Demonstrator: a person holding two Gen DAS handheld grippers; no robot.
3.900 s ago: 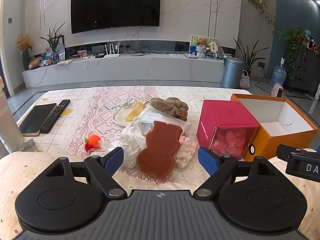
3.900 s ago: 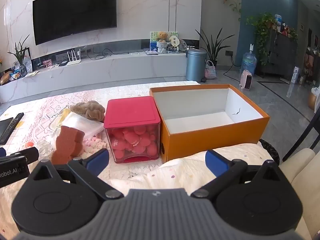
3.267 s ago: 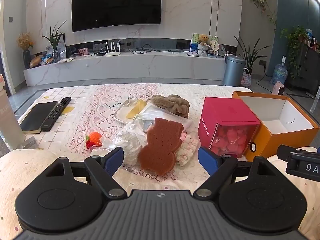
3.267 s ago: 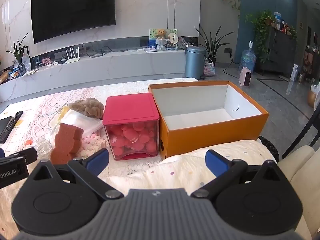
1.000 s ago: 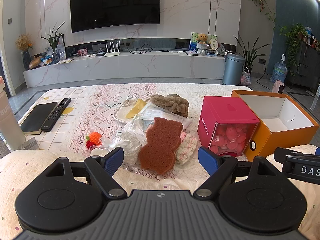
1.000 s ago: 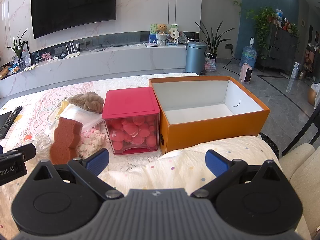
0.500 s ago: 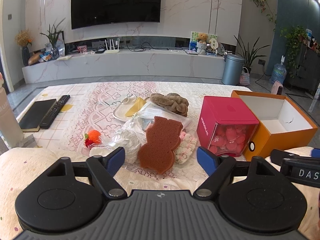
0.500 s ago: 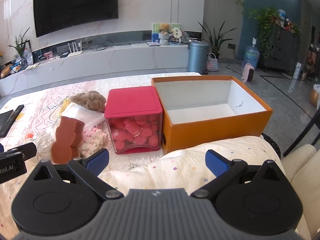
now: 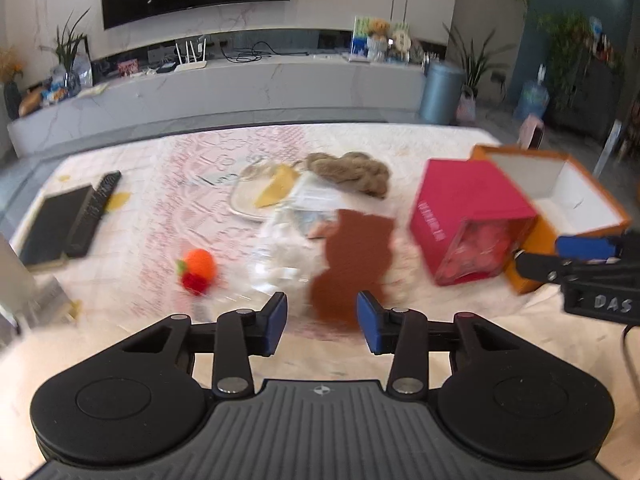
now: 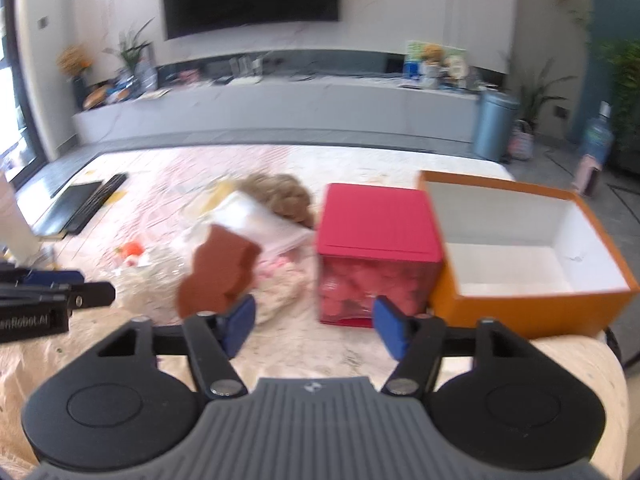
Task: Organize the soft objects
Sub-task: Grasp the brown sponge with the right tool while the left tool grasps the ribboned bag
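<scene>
A brown bear-shaped sponge (image 9: 352, 264) leans on a pile of soft things at the table's middle. My left gripper (image 9: 322, 322) hovers just short of its lower end; the jaws are closing, with nothing pressed between the pads. Around the sponge lie a tan fluffy bundle (image 9: 352, 172), a crumpled clear bag (image 9: 280, 260) and an orange-and-red knitted toy (image 9: 198, 268). My right gripper (image 10: 314, 324) faces the red-lidded clear box (image 10: 378, 256) of pink pieces; its jaws are closing on nothing. The open orange box (image 10: 520, 300) stands right of it, with nothing inside.
A white plate (image 9: 244, 208) with a yellow piece sits behind the pile. A black remote (image 9: 94, 212) and a dark notebook (image 9: 52, 224) lie at the far left. A dotted cream cushion (image 10: 568, 360) runs along the near edge. A TV wall stands beyond.
Both grippers' jaws have narrowed from wide open. Both views have moved in over the table and blurred; the right one has swung left, bringing the sponge and pile nearer its centre.
</scene>
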